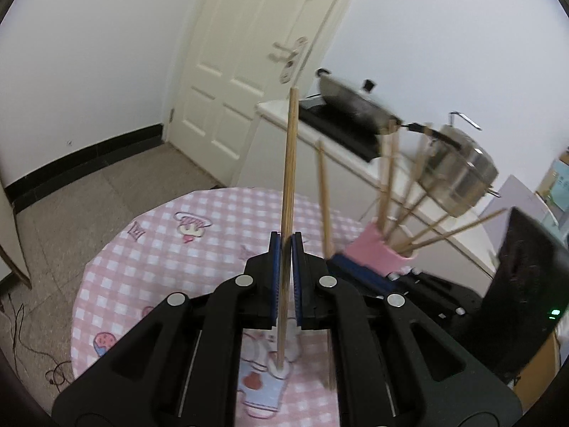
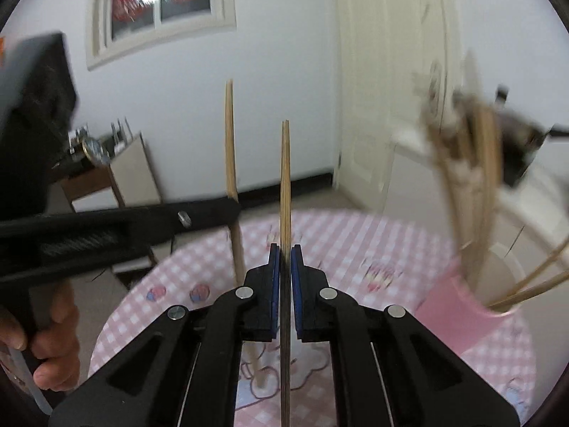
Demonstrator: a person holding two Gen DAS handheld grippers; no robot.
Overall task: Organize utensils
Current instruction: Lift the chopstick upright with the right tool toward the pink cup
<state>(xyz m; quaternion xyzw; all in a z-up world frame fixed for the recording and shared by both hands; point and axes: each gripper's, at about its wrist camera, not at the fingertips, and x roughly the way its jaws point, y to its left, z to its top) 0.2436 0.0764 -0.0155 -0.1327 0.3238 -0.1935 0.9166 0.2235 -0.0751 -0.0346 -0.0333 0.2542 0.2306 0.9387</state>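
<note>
chopstick A (image 1: 288,178): bamboo, upright, clamped | chopstick B (image 2: 285,192): upright, clamped | pink cup (image 1: 377,252): tilted, several chopsticks (image 1: 387,178) fanned inside

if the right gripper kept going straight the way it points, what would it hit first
Probably the table: the right gripper, shut on a chopstick, angles down at bare cloth. The pink cup sits off to the right.

A: Which surface fills the foreground?
B: A round table under a pink-and-white checked cloth (image 1: 199,235) with cartoon prints.
A: And behind it?
B: A cream panelled door (image 1: 227,71), a white counter (image 1: 284,114) bearing a dark metal wok (image 1: 355,101) and a steel pot (image 1: 458,174); a white-framed window (image 2: 160,3).
</note>
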